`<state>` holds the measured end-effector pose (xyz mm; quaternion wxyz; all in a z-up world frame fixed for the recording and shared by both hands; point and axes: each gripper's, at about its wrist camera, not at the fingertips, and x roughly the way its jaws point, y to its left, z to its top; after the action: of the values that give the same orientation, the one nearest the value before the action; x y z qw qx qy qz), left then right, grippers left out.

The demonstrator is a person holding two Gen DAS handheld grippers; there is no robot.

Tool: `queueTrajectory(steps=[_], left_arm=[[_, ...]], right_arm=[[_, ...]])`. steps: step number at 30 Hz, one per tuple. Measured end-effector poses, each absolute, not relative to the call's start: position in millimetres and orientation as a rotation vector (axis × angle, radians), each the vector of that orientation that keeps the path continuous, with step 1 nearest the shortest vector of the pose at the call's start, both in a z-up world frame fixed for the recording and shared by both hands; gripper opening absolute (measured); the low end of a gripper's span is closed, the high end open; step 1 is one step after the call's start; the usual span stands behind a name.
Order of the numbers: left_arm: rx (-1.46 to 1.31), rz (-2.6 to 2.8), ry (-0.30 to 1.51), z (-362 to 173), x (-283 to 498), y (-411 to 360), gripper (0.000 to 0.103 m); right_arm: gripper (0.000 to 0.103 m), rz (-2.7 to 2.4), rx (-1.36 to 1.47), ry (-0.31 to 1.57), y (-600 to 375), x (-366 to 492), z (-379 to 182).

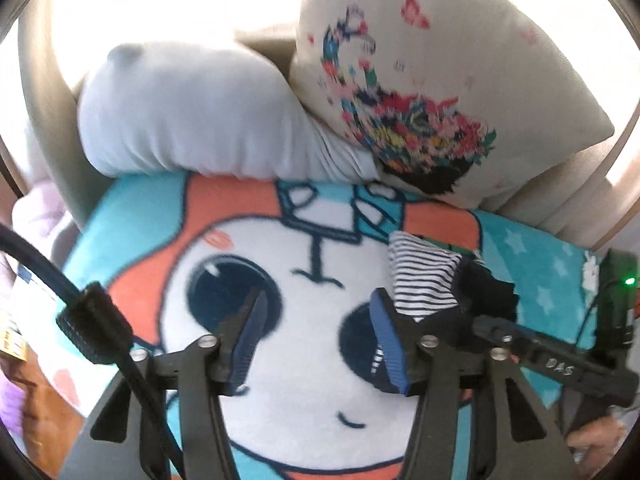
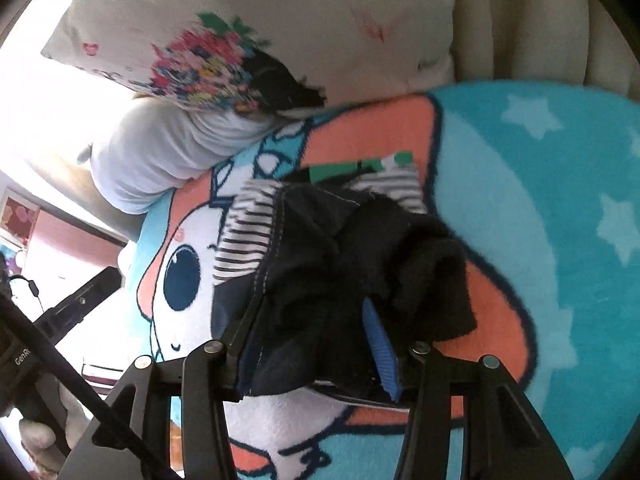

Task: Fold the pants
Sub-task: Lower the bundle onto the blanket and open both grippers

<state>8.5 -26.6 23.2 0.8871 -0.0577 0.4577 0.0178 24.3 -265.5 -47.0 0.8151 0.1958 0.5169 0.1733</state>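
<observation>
The pants (image 2: 320, 264) are small, dark navy with a black-and-white striped part (image 2: 244, 240). They lie bunched on the cartoon blanket (image 2: 560, 208). My right gripper (image 2: 308, 312) holds the dark cloth between its jaws, which stand fairly wide; the left finger is hidden under the cloth. In the left wrist view the pants (image 1: 424, 280) lie just right of my left gripper (image 1: 320, 308), which is open and empty over the blanket (image 1: 296, 360). The right gripper's body (image 1: 560, 364) shows at the right edge.
A grey pillow (image 1: 188, 116) and a cream flowered cushion (image 1: 440, 64) lean at the blanket's far edge, against a beige backrest (image 2: 532, 20). A black cable (image 1: 60, 280) crosses the left of the left wrist view.
</observation>
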Motion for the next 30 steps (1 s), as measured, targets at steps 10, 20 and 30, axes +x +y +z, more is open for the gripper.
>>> queueTrajectory(steps=[10, 20, 30], left_arm=[[-0.060, 0.031, 0.902, 40.6, -9.6, -31.4, 0.064], [-0.025, -0.008, 0.860, 53.2, -29.6, -31.3, 0.067], [0.006, 0.000, 0.780, 66.6, -45.4, -22.7, 0.069]], right_arm=[[0.059, 0.288, 0.335, 1.030, -257.0, -10.3, -16.9], [0.062, 0.184, 0.319, 1.038, -258.0, -42.2, -17.8], [0.063, 0.143, 0.301, 1.039, -245.7, -58.8, -14.4]])
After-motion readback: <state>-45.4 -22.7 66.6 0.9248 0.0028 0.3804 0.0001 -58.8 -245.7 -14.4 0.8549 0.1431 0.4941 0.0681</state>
